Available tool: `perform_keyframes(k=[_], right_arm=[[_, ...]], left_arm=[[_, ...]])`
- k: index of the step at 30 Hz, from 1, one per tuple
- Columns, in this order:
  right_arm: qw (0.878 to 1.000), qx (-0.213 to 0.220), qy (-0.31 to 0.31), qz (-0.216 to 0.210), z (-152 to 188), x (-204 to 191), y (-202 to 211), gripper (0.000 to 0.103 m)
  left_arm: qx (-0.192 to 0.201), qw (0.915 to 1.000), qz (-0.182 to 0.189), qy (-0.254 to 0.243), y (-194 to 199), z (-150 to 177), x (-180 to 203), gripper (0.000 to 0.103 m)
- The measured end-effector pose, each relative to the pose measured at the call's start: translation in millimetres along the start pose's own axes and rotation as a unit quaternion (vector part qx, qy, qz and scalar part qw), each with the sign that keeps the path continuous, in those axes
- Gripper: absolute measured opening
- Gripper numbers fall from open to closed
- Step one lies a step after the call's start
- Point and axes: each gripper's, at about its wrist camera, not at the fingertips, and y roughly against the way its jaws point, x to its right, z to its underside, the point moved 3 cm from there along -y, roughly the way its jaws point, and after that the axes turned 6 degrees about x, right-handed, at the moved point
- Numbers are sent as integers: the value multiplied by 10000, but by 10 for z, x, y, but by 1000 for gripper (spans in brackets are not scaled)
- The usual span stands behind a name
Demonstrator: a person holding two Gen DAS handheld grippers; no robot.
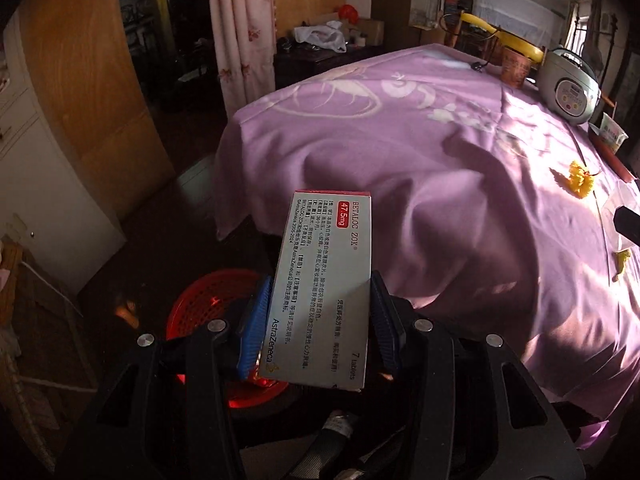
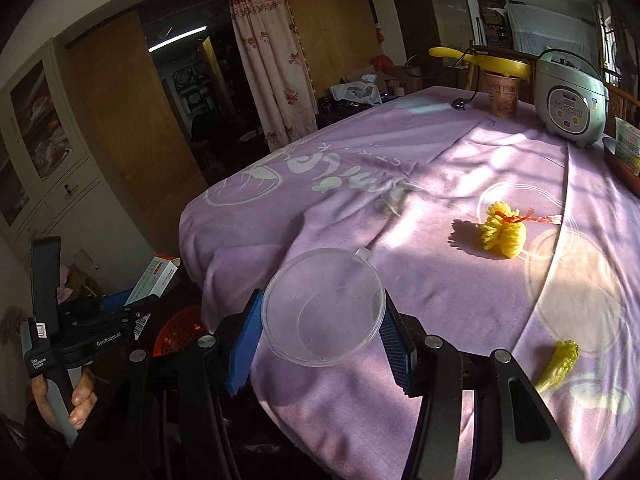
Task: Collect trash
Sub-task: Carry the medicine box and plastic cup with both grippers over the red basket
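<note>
While sunlight falls across the purple tablecloth (image 2: 440, 280), both grippers are carrying something off its near edge. The left gripper (image 1: 316, 320) has its blue pads (image 1: 256, 320) clamped on the long sides of a grey medicine box (image 1: 324, 280), which sticks out forward past the fingertips, its red-edged end farthest from the hand. Directly under that box, on the dark floor beside the table, sits a red mesh basket (image 1: 208, 304); the box hangs above its rim, not touching it. In the right wrist view the same left gripper (image 2: 132, 300) appears off the table's corner, gripped by a hand (image 2: 76, 400), with the box (image 2: 156, 276) tilted upward above the basket (image 2: 180, 332).

The right gripper (image 2: 320, 332) is closed on a clear plastic lid (image 2: 324, 308), one blue pad (image 2: 244, 340) pressing each side of its round rim, so the lid hangs over the table's near edge, closer to the basket than anything else on the cloth.

Farther from the basket, lying on the cloth, are a fluffy yellow tuft with a red tie (image 2: 502, 232) and a smaller yellow scrap (image 2: 560, 364). At the table's far side stand a rice cooker (image 2: 572, 100) and a brown cup (image 2: 502, 94).
</note>
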Motion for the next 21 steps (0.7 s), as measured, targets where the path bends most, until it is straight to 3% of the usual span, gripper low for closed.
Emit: perform_keyframes(k=[4, 15, 17, 21], right_arm=[[9991, -223, 237, -257, 15, -359, -169, 55], [9930, -764, 764, -479, 102, -1130, -560, 55], [9910, -881, 841, -558, 95, -1239, -670, 55], [9857, -1092, 1067, -718, 148, -1529, -862, 55]], left_arm=[[-364, 9986, -280, 278, -180, 273, -363, 48], [-791, 9911, -227, 1042, -522, 575, -1045, 49], [-838, 9884, -223, 1244, -545, 605, -1187, 53], [-768, 9842, -407, 1540, -524, 589, -1410, 71]])
